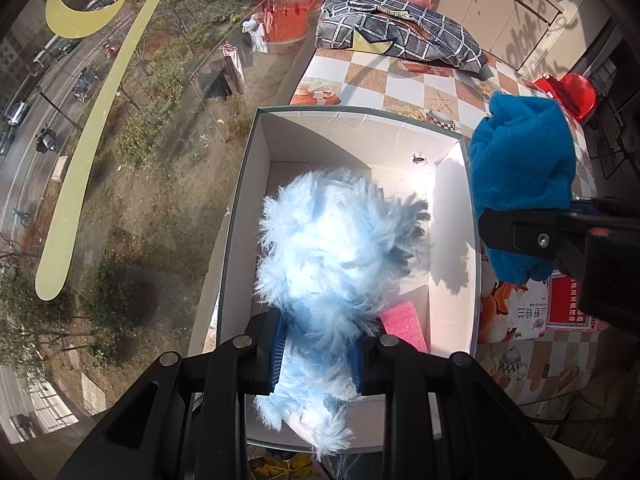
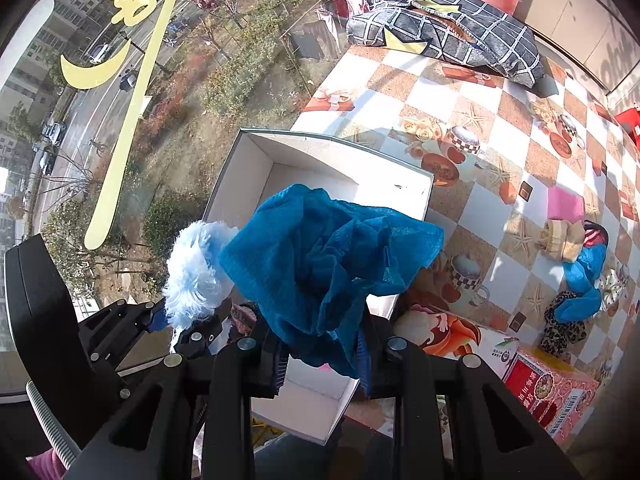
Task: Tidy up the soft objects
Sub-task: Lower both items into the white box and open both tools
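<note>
My left gripper [image 1: 318,364] is shut on a fluffy light-blue soft thing [image 1: 336,252], which hangs over the open white cardboard box [image 1: 352,128]. A pink sponge [image 1: 404,324] lies on the box floor beside it. To its right my right gripper [image 2: 322,356] is shut on a crumpled blue cloth [image 2: 332,256], held above the box's [image 2: 320,152] right side. In the right wrist view the light-blue fluffy thing [image 2: 196,268] and the left gripper [image 2: 188,322] show at lower left. The blue cloth [image 1: 520,168] and the right gripper's finger [image 1: 532,236] show in the left wrist view.
The box sits at the checkered tablecloth's [image 2: 500,92] window edge. A grey checked cushion [image 2: 448,28] lies at the back. A pile of soft items [image 2: 580,276] and a pink sponge [image 2: 564,204] lie to the right. A printed carton [image 2: 548,384] stands by the box; a red object [image 1: 568,92] at far right.
</note>
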The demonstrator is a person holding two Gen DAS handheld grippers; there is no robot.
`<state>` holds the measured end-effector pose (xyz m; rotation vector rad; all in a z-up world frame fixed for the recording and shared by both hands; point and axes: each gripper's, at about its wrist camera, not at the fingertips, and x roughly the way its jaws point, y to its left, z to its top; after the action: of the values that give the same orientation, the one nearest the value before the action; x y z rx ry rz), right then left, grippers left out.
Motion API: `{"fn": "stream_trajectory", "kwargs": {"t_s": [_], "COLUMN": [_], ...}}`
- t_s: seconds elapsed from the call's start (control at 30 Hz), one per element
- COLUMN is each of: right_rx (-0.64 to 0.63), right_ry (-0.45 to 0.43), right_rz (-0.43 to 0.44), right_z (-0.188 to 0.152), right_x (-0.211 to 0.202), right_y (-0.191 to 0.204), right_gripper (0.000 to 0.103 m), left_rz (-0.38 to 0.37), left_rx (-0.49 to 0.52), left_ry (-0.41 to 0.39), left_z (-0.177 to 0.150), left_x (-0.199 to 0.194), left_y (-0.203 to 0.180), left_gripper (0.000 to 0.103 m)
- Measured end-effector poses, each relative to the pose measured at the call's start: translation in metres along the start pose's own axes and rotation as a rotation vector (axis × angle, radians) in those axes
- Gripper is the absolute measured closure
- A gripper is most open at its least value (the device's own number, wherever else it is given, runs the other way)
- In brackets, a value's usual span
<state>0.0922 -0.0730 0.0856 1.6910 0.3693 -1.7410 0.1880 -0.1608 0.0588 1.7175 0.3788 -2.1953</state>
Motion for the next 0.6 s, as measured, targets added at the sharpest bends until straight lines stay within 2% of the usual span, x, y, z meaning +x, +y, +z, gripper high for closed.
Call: {"fn": "stream_trajectory", "kwargs": {"t_s": [0.17, 0.27, 0.3, 0.33, 0.37, 0.43, 0.5, 0.53, 0.6], "right_rx": [-0.007, -0.010, -0.010, -0.009, -0.009, -0.011, -0.004, 0.002, 0.019], "right_ry": [0.010, 0.024, 0.028, 0.025, 0.017, 0.004, 0.003, 0.004, 0.004], "right_rz": [0.005, 0.020, 0.026, 0.026, 0.024, 0.023, 0.021, 0.021, 0.017], "right_z": [0.001, 0.001, 0.001, 0.001, 0.001, 0.002, 0.003, 0.004, 0.005], "right_x": [0.003, 0.006, 0.007, 0.006, 0.004, 0.001, -0.002, -0.003, -0.005], "right_y": [0.001, 0.001, 0.001, 0.001, 0.000, 0.000, -0.003, -0.005, -0.009], "right_gripper": [0.074, 0.072, 0.069, 0.054, 0.037, 0.030, 0.030, 0.030, 0.011], "left_rz": [-0.001, -0.011, -0.015, -0.022, -0.030, -0.044, -0.060, -0.066, -0.078], "left_rx": [0.003, -0.002, -0.003, -0.004, -0.007, -0.019, -0.037, -0.048, -0.072], "left_ry": [-0.006, -0.014, -0.017, -0.020, -0.029, -0.047, -0.053, -0.051, -0.043], "left_z": [0.000, 0.000, 0.000, -0.001, -0.001, -0.001, 0.000, 0.001, 0.003], "left_x": [0.000, -0.002, -0.002, -0.003, -0.004, -0.007, -0.009, -0.009, -0.010], "left_y": [-0.001, 0.000, 0.000, 0.000, 0.000, 0.001, 0.003, 0.005, 0.008], "left_gripper": [0.070, 0.053, 0.040, 0.030, 0.027, 0.019, 0.018, 0.013, 0.001]}}
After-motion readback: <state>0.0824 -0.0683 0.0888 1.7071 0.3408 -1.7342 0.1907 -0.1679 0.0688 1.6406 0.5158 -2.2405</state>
